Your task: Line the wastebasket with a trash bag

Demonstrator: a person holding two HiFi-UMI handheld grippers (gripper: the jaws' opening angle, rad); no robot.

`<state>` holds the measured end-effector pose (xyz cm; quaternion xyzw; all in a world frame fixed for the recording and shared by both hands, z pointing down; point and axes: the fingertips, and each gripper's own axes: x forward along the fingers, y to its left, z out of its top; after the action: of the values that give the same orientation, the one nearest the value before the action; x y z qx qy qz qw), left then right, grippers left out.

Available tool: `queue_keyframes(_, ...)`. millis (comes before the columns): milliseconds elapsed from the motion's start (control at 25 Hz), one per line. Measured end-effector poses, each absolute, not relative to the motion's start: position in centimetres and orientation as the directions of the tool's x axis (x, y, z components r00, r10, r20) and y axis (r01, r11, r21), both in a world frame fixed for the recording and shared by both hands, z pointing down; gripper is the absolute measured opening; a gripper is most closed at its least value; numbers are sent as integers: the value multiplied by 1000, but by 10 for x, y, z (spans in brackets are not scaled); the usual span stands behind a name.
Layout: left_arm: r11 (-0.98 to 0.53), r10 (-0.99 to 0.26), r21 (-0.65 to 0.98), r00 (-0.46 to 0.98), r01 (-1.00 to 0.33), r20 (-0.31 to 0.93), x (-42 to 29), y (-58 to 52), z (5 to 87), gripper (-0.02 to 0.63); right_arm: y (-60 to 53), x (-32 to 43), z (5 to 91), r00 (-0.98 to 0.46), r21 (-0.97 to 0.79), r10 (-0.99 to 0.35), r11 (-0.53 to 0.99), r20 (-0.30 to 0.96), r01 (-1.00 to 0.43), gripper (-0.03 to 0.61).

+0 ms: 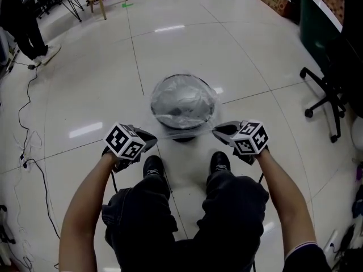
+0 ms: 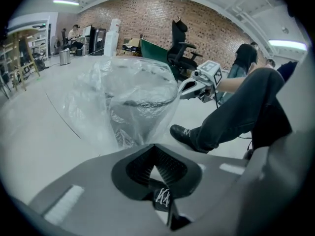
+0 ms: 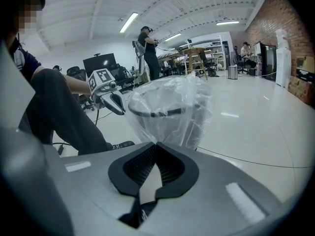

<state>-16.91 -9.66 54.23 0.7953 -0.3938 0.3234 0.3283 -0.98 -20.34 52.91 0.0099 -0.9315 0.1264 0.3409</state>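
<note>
Although the clear trash bag (image 1: 182, 98) already sits in the wastebasket (image 1: 182, 137) on the floor (image 1: 85, 84) by our feet (image 1: 153, 166), we judge its cuffing unfinished, the fingers of the left gripper (image 1: 153, 137) and right gripper (image 1: 216, 131) clenched on its near hem.

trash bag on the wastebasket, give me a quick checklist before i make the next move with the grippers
1. Trash bag seated in the wastebasket mouth: ok.
2. Left gripper jaws together on the bag's near edge: ok.
3. Right gripper jaws together on the same edge: ok; film runs taut between the two.
4. Near hem pulled down over the rim: not ok, it stretches out toward the grippers.
5. Far hem folded over the rim: cannot tell.
6. Shoes clear of the wastebasket: ok.
</note>
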Motion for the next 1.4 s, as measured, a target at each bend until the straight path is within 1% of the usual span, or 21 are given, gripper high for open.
queue_keyframes(280, -354, -442, 272, 416, -895, 795, -181, -108, 572, 12, -213, -19, 555, -726, -233, 52, 960, 686, -152, 3)
queue_keyframes(600, -294, -439, 282, 391, -913, 809, -183, -121, 597, 12, -228, -22, 577, -688, -238, 30, 949, 725, -209, 3)
queue_keyframes(960, -209, -486, 326, 387, -922, 784, -185, -147, 603, 12, -242, -30, 580, -705, -267, 27, 935, 708, -233, 5)
queue_keyframes(1040, -218, -486, 330, 395, -919, 779, -182, -147, 600, 12, -240, -28, 577, -718, -286, 36, 930, 695, -231, 21)
queue_keyframes(1080, -231, -481, 335, 407, -913, 776, -180, -145, 597, 25, -239, -27, 575, -723, -296, 43, 928, 689, -227, 43)
queue_keyframes(1160, -264, -470, 347, 434, -900, 769, -176, -137, 591, 85, -235, -21, 570, -733, -312, 54, 924, 678, -220, 86)
queue_keyframes(1240, -284, -473, 345, 444, -895, 761, -176, -127, 582, 134, -231, -14, 562, -744, -321, 56, 922, 665, -218, 100)
queue_keyframes(1320, -279, -494, 334, 433, -900, 754, -181, -120, 570, 149, -229, -7, 552, -754, -321, 46, 920, 656, -223, 107)
queue_keyframes(1400, -263, -520, 318, 412, -911, 748, -186, -115, 556, 150, -229, -1, 541, -758, -315, 27, 919, 652, -238, 114)
